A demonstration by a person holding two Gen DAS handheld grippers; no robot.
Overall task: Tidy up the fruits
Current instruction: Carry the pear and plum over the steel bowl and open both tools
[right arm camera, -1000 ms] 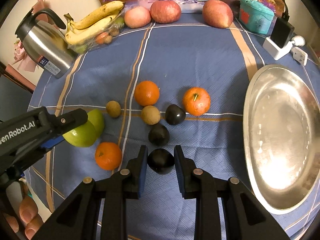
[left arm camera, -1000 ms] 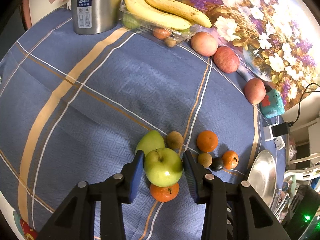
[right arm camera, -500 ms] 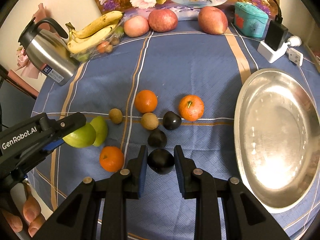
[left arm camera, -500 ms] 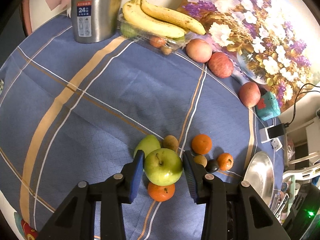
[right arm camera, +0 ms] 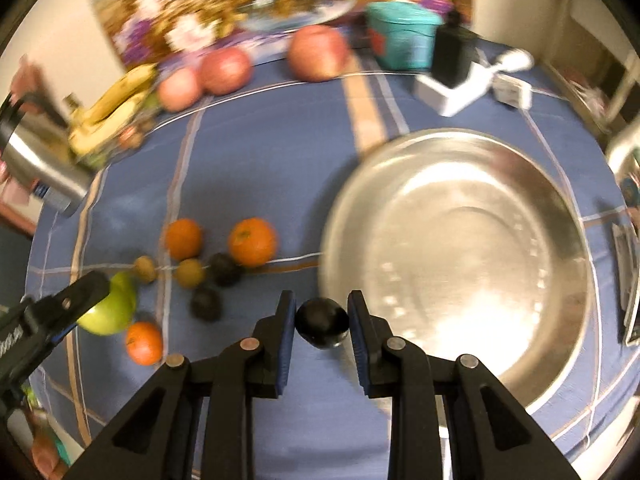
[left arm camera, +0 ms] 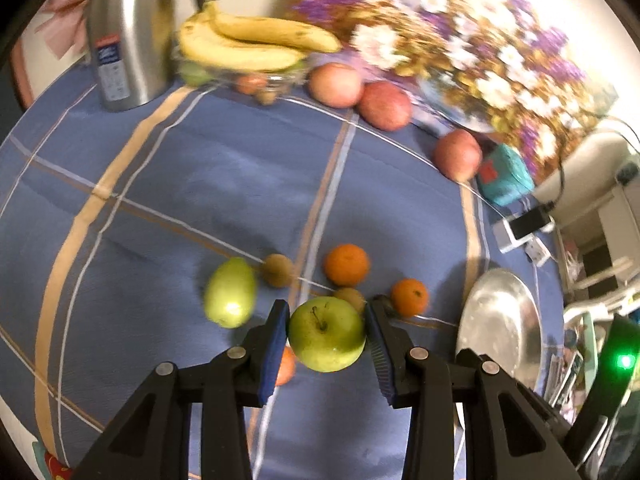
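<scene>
Clearly both claws are loaded: the left gripper (left arm camera: 326,334) has its blue ribbed pads pressed against the flanks of a green apple (left arm camera: 327,333), stem up, held above the blue checked tablecloth (left arm camera: 224,184), and the right gripper (right arm camera: 321,322) is clamped on a small dark plum (right arm camera: 322,322), held just beside the near-left rim of the steel basin (right arm camera: 456,264). The apple looks firm, waxy and fairly heavy for its size, so I judge the grip across its widest middle to be the right one; higher or lower, the smooth skin would likely squirt out of the pads. The plum is probably light and softer, with glossy skin that bruises, so it wants only gentle pressure at its equator. The basin is a wide, shallow, polished dish that looks empty, hard and slick inside, so round fruit released from any height would probably roll and knock. Left of the basin the loose fruit lies on the cloth: two mandarins (right arm camera: 253,241), dimpled and matte, near it, two more dark plums (right arm camera: 225,269), two small brownish rough-skinned fruits (right arm camera: 190,273) I cannot identify, a third mandarin (right arm camera: 144,343), and a second green fruit (left arm camera: 229,292) farthest off. Beyond the basin, three red apples (right arm camera: 318,53) line the table's back edge, with bananas (left arm camera: 244,44) in a clear tray further left.
</scene>
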